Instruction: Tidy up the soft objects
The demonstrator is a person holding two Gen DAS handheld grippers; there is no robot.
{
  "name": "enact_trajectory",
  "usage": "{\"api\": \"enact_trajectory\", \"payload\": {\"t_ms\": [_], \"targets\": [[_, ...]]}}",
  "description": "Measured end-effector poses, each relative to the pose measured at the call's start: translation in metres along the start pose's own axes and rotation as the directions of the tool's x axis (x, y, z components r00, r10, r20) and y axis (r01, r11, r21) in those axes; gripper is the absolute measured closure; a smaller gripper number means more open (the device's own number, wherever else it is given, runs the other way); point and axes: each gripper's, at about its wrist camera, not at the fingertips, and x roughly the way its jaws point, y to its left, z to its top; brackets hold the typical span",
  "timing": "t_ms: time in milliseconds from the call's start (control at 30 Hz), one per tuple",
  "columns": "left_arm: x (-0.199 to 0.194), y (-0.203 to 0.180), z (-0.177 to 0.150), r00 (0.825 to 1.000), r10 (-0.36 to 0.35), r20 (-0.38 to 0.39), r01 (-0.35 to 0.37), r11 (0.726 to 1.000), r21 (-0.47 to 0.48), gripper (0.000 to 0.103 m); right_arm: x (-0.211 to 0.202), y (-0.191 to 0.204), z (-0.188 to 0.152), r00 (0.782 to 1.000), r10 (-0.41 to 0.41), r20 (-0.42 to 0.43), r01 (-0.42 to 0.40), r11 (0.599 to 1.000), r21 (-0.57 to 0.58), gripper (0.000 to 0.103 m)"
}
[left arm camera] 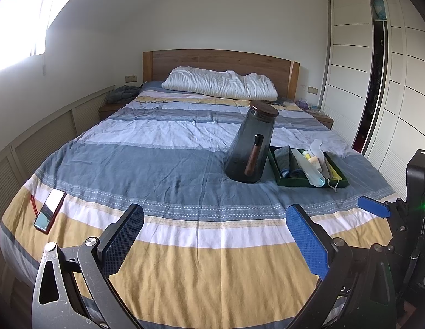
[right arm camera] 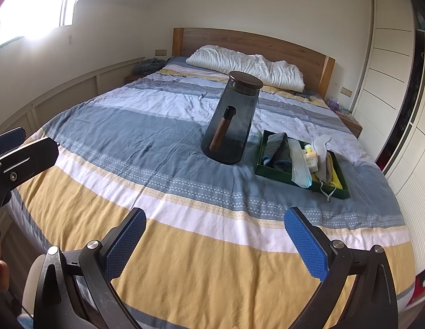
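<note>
A dark green tray [left arm camera: 303, 183] [right arm camera: 281, 176] lies on the right side of the bed. It holds a folded grey-blue cloth [left arm camera: 285, 159] [right arm camera: 276, 145], a pale blue face mask [left arm camera: 311, 171] [right arm camera: 300, 164], a white sock [left arm camera: 315, 148] [right arm camera: 322, 144], something yellow and small bottles. My left gripper [left arm camera: 216, 235] hovers open over the foot of the bed, far short of the tray, and holds nothing. My right gripper [right arm camera: 216, 244] is open and empty too, beside the left one. The left gripper's fingers [right arm camera: 31, 149] show at the left edge of the right wrist view.
A smoky glass pitcher [left arm camera: 250, 148] [right arm camera: 231, 126] with a wooden handle and lid stands just left of the tray. A phone [left arm camera: 50, 209] in a red case lies near the bed's left front corner. A white pillow [left arm camera: 220, 82] rests against the headboard. Wardrobe doors [left arm camera: 349, 82] line the right.
</note>
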Motion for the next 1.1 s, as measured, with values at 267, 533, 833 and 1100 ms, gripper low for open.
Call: {"api": "enact_trajectory", "payload": {"t_ms": [267,533,833,1100], "targets": [[0.0008,0.0008,0.0007,1.0,-0.001,-0.002,0.001,1.0,0.002,0.001,0.0,-0.0001,0.001,1.0,0.0,-0.001,0.0,1.0,0.0,0.0],[0.0009,0.0005,0.0002,1.0,-0.003,-0.004,0.003,1.0,0.001,0.001,0.0006,0.0001,-0.0007,1.0,0.001,0.0,-0.001,1.0,0.0,0.0],[0.001,0.0006,-0.0006,1.0,-0.002,-0.004,0.002,1.0,0.001,0.001,0.0003,-0.0012,-0.0002,1.0,0.002,0.0,-0.002,1.0,-0.001,0.0],[0.0015,0.0016,-0.0003,1.0,0.0,-0.004,0.0,1.0,-0.001,0.001,0.0003,-0.0008,-0.0004,1.0,0.0,0.001,0.0,1.0,0.0,0.0]]}}
